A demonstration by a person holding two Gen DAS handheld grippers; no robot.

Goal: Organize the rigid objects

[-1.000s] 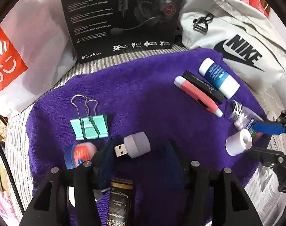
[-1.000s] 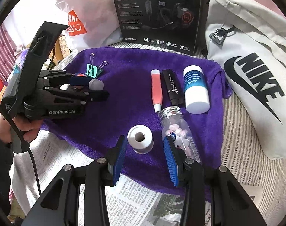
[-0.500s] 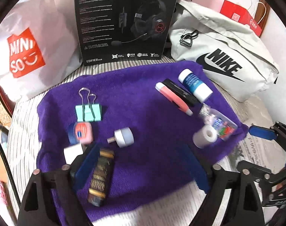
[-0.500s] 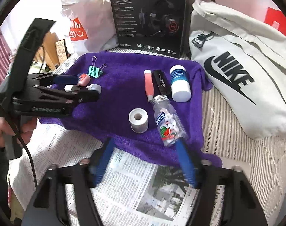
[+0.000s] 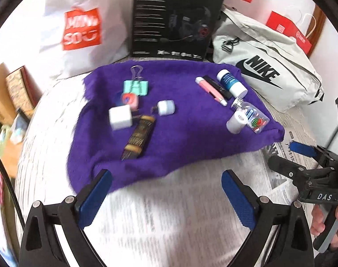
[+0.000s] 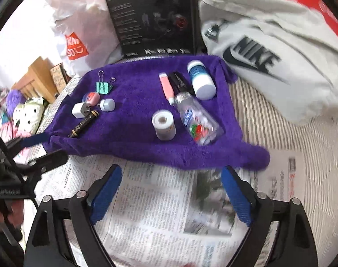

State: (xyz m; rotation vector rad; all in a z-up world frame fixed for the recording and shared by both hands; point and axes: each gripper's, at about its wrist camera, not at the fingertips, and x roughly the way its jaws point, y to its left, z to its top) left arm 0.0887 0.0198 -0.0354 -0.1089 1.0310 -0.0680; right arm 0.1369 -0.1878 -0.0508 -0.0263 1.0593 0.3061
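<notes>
Both grippers empty, backed off the towel

My left gripper and right gripper have just been opening, nothing between them. The tape roll lies on its side near the purple towel front edge and could roll off if I bump it.

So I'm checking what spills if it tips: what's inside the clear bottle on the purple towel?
Small white and pink pieces fill the clear bottle, lying on its side on the purple towel. Its label covers part of the contents.

Striped bed under purple towel and newspaper.
</notes>
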